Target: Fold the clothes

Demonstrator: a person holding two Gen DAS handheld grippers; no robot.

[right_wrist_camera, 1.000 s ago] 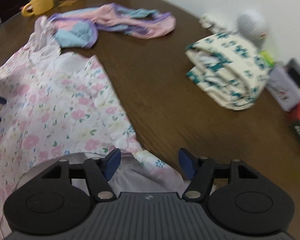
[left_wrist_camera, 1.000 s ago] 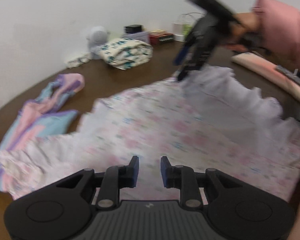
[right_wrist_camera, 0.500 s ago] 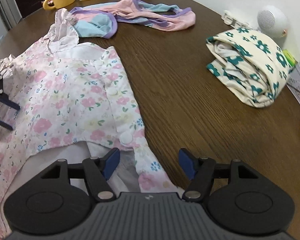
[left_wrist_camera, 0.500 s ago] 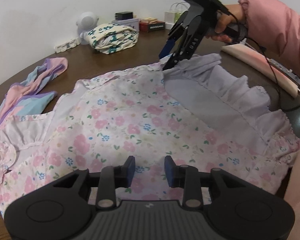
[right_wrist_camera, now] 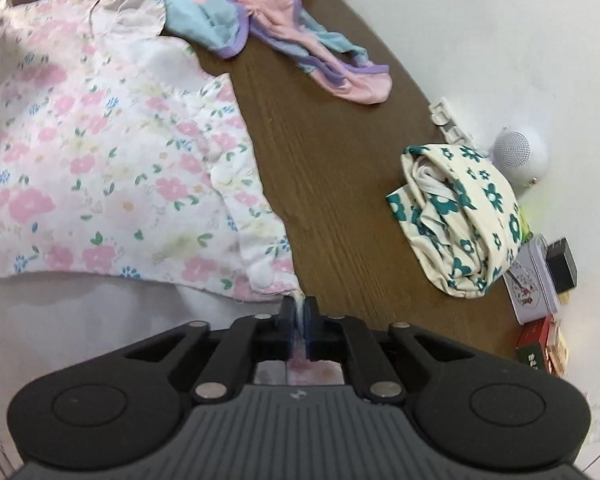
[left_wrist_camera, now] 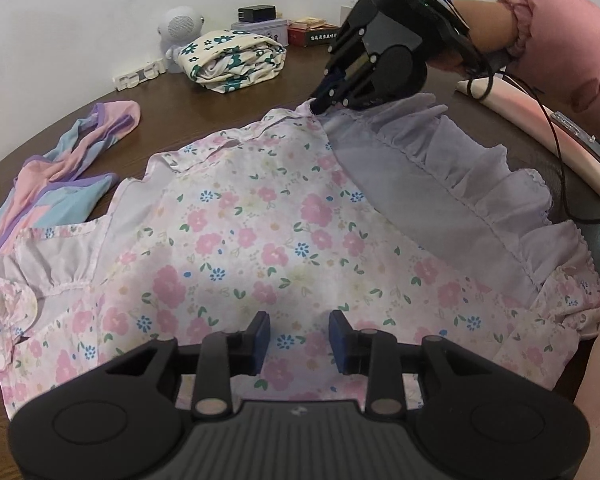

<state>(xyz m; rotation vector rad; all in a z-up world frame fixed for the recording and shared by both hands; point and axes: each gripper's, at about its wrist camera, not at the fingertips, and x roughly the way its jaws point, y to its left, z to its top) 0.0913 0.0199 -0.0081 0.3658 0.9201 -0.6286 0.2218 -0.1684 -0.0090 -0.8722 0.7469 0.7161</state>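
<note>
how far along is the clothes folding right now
Done: one cream garment with teal flowers sits folded by the wall. In hand: the pink floral dress lies spread on the table, no fold made; the right gripper is shut on its corner, the left gripper is open above it. Left: the pastel pink-and-blue garment lies crumpled.

Floral dress (left_wrist_camera: pixel 260 232) flat on brown table (left_wrist_camera: pixel 284 92), right hand-held gripper (left_wrist_camera: pixel 320 102) clamped on its far corner.

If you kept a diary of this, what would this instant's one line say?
task: fold clothes | right gripper: shut on dress corner | left gripper: open above dress
</note>
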